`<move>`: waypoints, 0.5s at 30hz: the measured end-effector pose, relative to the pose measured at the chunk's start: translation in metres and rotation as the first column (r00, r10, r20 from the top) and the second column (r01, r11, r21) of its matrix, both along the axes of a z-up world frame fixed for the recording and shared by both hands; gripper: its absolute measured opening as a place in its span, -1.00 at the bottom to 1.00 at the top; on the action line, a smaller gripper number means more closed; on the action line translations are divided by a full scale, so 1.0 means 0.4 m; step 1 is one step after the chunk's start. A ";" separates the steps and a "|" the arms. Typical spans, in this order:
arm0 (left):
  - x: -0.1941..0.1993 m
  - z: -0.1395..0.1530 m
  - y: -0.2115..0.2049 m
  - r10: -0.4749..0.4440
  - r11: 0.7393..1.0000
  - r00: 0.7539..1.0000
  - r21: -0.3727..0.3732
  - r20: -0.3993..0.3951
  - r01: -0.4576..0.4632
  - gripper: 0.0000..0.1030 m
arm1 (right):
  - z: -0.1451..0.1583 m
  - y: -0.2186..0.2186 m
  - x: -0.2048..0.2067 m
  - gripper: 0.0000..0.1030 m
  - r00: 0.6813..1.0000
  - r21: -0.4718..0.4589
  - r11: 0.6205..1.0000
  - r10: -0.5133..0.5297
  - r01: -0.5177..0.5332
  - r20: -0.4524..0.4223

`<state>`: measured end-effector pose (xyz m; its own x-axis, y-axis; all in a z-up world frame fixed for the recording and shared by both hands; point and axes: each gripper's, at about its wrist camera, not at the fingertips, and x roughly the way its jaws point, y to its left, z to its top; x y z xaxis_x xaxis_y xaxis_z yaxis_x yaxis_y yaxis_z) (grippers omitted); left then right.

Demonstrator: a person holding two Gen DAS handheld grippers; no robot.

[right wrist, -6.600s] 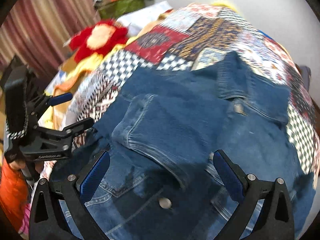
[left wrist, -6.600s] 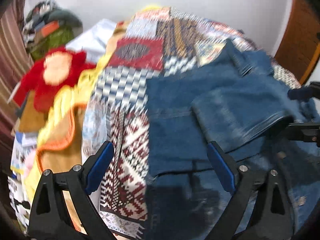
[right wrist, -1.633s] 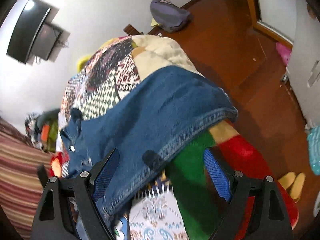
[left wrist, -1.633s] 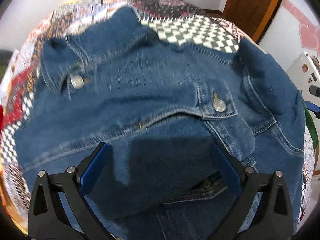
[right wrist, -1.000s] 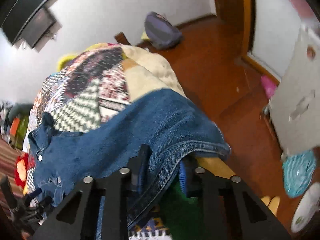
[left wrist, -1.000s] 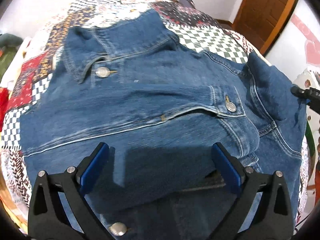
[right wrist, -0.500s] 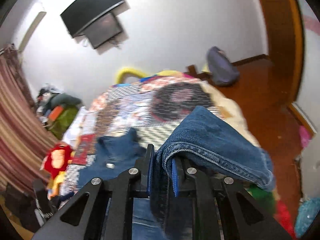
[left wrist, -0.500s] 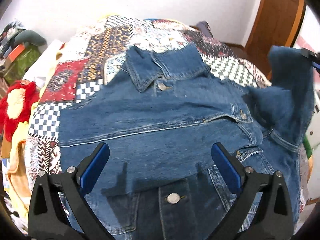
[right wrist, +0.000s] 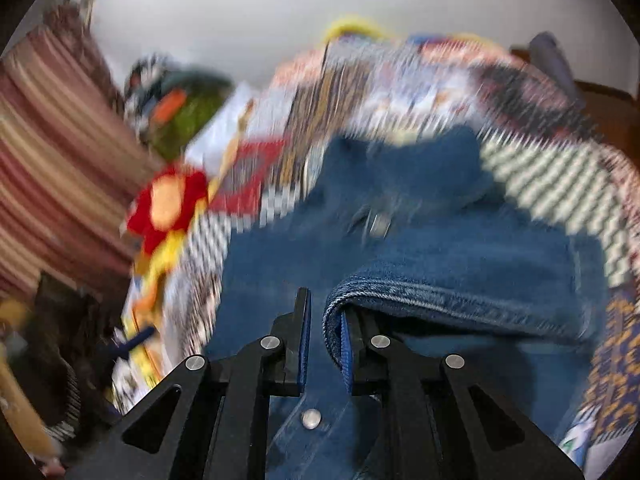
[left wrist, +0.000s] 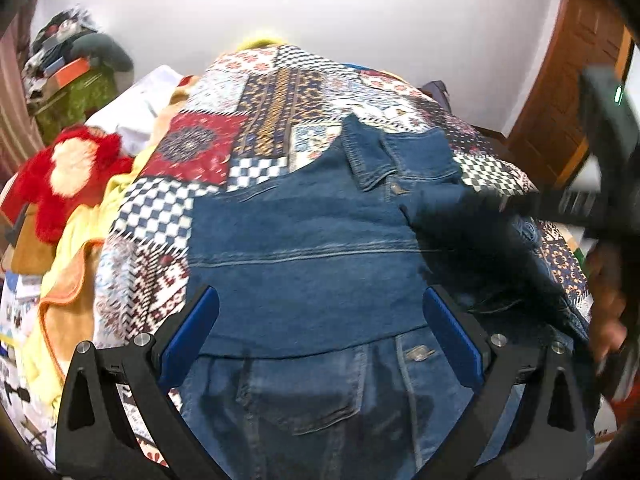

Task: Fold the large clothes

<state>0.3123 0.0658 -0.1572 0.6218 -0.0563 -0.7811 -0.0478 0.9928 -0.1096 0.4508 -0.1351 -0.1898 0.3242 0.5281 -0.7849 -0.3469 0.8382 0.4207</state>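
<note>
A blue denim jacket (left wrist: 304, 264) lies on the patchwork bedspread (left wrist: 280, 92), collar toward the far wall, its left side folded in over the front. My left gripper (left wrist: 320, 332) is open and empty, hovering over the jacket's lower front. My right gripper (right wrist: 324, 328) is nearly shut on the hem of the jacket's sleeve (right wrist: 460, 300) and holds it over the jacket body (right wrist: 280, 264). In the left wrist view the right gripper body (left wrist: 608, 152) shows blurred at the right edge, with the dark sleeve (left wrist: 480, 248) hanging from it.
A red plush toy (left wrist: 68, 176) and a yellow and orange blanket (left wrist: 72, 280) lie left of the bedspread. A pile of bags (left wrist: 72, 76) stands at the back left. A striped curtain (right wrist: 48, 160) hangs at the left, a wooden door (left wrist: 576, 100) at the right.
My right gripper has carried the sleeve from beyond the bed's right edge in over the jacket. The left gripper stays open and has shifted left and back.
</note>
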 end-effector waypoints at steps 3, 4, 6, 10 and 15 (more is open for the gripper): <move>-0.015 -0.015 0.029 0.019 1.000 1.000 -0.014 -0.011 -0.019 0.99 | -0.075 0.040 -0.033 -0.79 0.997 -0.063 0.996 0.052 -0.055 -0.050; -0.020 -0.019 0.033 0.021 1.000 1.000 -0.018 -0.014 -0.022 0.99 | -0.097 0.042 -0.044 -0.79 0.995 -0.077 0.995 0.063 -0.068 -0.071; -0.026 -0.030 0.039 0.023 0.999 0.999 -0.030 -0.027 -0.024 0.99 | -0.138 0.038 -0.056 -0.79 0.989 -0.092 0.992 0.078 -0.090 -0.124; -0.032 -0.044 0.026 0.016 1.000 0.999 -0.021 -0.036 -0.016 0.99 | -0.189 0.013 -0.080 -0.79 0.977 -0.113 0.987 0.088 -0.111 -0.196; -0.032 -0.039 -0.011 -0.014 1.000 0.999 0.001 -0.035 0.014 0.99 | -0.185 -0.026 -0.120 -0.78 0.965 -0.104 0.983 0.126 -0.153 -0.231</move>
<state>0.2994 0.0615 -0.1728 0.5932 -0.0640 -0.8025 -0.0380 0.9935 -0.1073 0.4027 -0.1455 -0.2638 0.0639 0.4528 -0.8893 -0.3729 0.8374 0.3996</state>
